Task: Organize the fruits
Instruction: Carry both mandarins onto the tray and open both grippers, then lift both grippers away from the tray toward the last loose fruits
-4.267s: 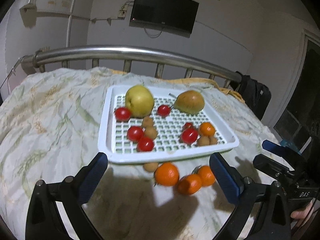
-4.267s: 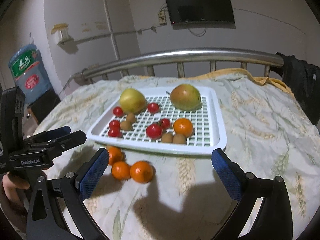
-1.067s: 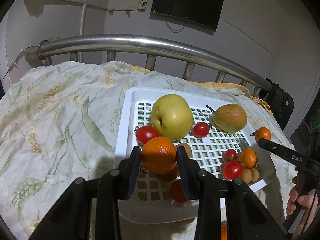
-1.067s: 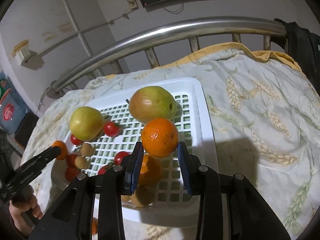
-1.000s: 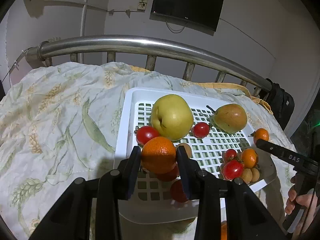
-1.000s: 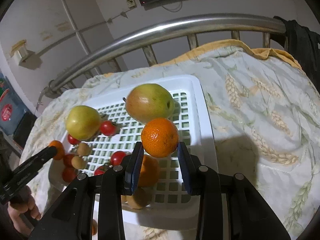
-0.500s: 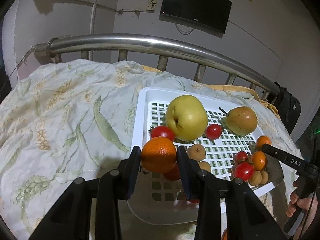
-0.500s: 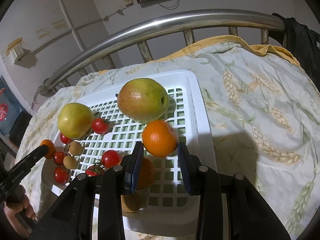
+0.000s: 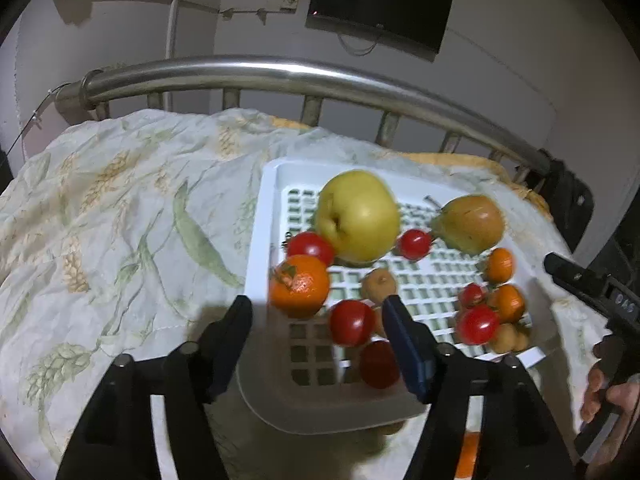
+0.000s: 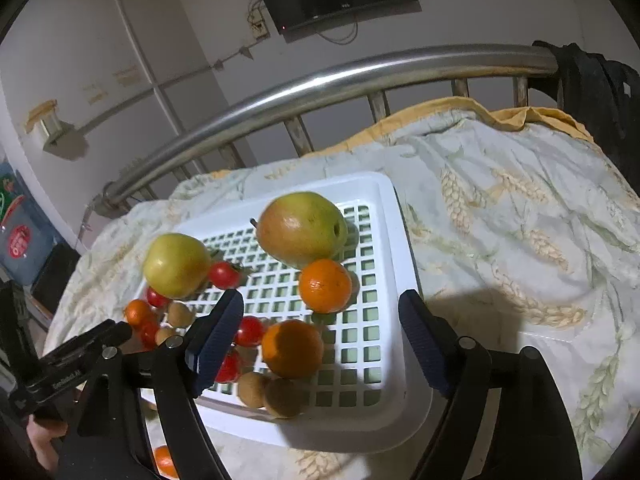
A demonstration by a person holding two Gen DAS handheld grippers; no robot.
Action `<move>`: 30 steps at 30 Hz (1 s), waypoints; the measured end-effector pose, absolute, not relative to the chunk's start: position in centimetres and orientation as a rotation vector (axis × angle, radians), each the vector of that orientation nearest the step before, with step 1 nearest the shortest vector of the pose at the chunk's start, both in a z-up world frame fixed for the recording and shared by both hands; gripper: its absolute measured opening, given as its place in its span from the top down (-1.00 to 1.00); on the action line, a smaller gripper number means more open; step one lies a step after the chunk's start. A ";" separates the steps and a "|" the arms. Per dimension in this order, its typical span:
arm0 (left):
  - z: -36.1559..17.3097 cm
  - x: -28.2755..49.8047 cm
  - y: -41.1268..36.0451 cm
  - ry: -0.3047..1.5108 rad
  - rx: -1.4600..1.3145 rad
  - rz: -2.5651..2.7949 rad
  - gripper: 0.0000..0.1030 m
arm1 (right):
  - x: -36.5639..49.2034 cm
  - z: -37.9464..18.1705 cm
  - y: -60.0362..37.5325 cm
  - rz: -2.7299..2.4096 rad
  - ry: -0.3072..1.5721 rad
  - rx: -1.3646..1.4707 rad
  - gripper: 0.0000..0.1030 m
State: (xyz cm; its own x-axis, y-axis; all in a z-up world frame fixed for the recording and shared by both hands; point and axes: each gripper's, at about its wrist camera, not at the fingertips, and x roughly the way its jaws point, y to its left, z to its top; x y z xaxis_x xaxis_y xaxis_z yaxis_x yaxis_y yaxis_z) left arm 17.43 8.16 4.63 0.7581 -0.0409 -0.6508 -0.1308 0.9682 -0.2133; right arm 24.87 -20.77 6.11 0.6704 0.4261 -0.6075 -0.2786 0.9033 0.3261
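A bed covered with a pale quilt [image 9: 120, 216] printed with wheat ears and green leaves fills both views. A yellow blanket edge [image 10: 520, 114] shows at the far side of the quilt. A curved steel bed rail [image 9: 280, 74] on short posts runs behind it, and a dark flat screen [image 9: 380, 8] hangs on the white wall above, with loose wires and a pipe along the wall. At the left edge of the right wrist view stands a blue water bottle [image 10: 16, 236]. Dark clothing [image 10: 592, 88] is draped over the right end of the rail.

A white slotted plastic tray [image 9: 260, 240] lies on the quilt and holds the fruit: a yellow apple [image 9: 358, 216], a pear [image 9: 470, 224], cherry tomatoes [image 9: 350, 322], small brown fruits [image 10: 266, 392] and mandarins.

The left hand-held gripper [image 9: 320, 320] has its jaws opening; a mandarin [image 9: 299, 286] sits in the tray's near left corner just ahead of them, with neither pad pressing on it. The right hand-held gripper [image 10: 320, 332] is also opening, its pads wide apart; a second mandarin [image 10: 325, 286] rests on the tray grid by the pear, free of the pads, and another mandarin [image 10: 293, 348] lies nearer, between the fingers. One more mandarin [image 10: 164, 460] lies on the quilt in front of the tray.
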 end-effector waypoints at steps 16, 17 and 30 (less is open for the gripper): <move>15.4 9.7 6.7 0.365 -0.235 -0.013 -1.00 | 16.9 15.4 -19.1 0.491 0.469 0.162 -0.91; 15.8 9.4 6.5 0.354 -0.237 -0.022 -1.00 | 16.2 16.0 -19.1 0.496 0.445 0.161 -0.94; 12.7 8.1 3.8 0.471 -0.191 -0.064 -1.00 | 11.2 16.0 -19.2 0.521 0.392 0.108 -1.00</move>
